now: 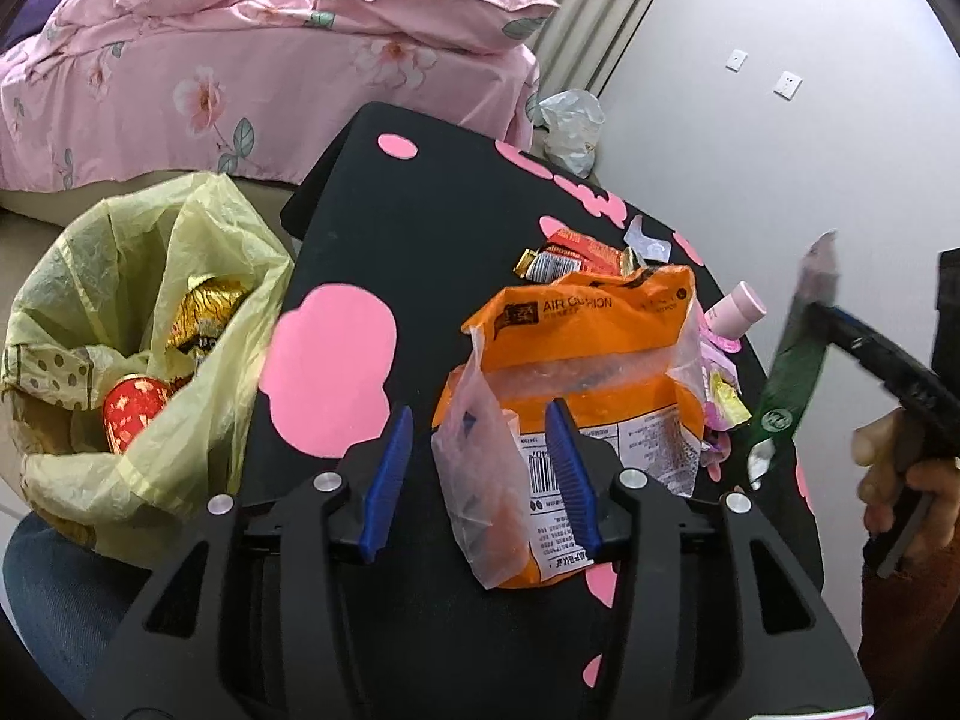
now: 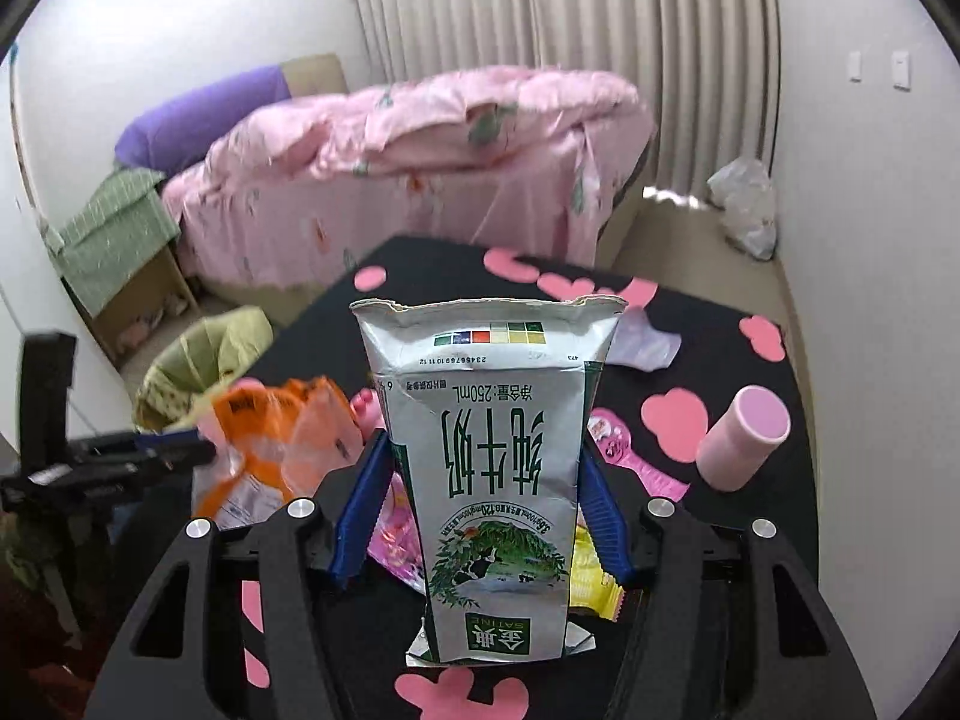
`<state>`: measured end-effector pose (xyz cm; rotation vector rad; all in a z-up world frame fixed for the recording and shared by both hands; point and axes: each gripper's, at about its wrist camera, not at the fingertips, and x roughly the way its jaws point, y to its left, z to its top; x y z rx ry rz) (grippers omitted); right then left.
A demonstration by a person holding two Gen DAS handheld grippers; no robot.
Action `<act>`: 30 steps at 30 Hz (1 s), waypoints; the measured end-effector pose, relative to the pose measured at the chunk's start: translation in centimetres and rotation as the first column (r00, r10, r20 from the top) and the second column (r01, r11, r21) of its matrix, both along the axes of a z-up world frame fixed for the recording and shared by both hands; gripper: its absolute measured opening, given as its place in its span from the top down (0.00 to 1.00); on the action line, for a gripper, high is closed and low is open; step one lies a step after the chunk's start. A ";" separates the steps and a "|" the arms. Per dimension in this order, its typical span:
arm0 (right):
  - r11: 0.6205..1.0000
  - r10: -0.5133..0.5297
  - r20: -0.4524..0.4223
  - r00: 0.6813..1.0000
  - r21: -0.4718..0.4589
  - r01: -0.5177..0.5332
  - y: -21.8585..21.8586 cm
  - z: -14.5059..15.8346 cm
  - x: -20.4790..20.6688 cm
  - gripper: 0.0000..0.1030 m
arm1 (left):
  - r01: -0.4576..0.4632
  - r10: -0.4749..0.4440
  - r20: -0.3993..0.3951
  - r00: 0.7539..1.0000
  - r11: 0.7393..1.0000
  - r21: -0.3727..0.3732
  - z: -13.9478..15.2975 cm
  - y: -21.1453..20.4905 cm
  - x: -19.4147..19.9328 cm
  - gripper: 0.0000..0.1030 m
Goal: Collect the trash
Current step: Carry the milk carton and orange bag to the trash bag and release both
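A flattened green and white milk carton [image 2: 489, 468] stands upright between my right gripper's blue fingers [image 2: 360, 504], which are shut on it above the black table [image 2: 708, 372]. It also shows in the left wrist view [image 1: 792, 378], lifted at the right. My left gripper [image 1: 480, 462] is open just above an orange plastic bag [image 1: 576, 354]; its right finger [image 1: 570, 468] lies over the bag. More wrappers [image 1: 576, 258] lie behind the bag. A bin with a yellow-green liner [image 1: 138, 324] stands left of the table and holds wrappers.
A pink cylindrical bottle [image 2: 744, 438] lies on the table's right side, with pink wrappers [image 2: 636, 462] beside it. A bed with pink floral bedding [image 2: 420, 162] is behind the table. A white plastic bag [image 2: 744, 204] lies on the floor by the wall.
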<state>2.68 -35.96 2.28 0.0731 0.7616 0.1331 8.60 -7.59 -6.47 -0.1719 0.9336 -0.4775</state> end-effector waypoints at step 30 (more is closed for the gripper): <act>0.974 0.219 0.250 0.943 0.000 -0.227 11.8 7.1 -0.2 0.46 | -0.394 0.355 0.337 0.872 0.917 0.054 10.3 14.7 -1.1 0.83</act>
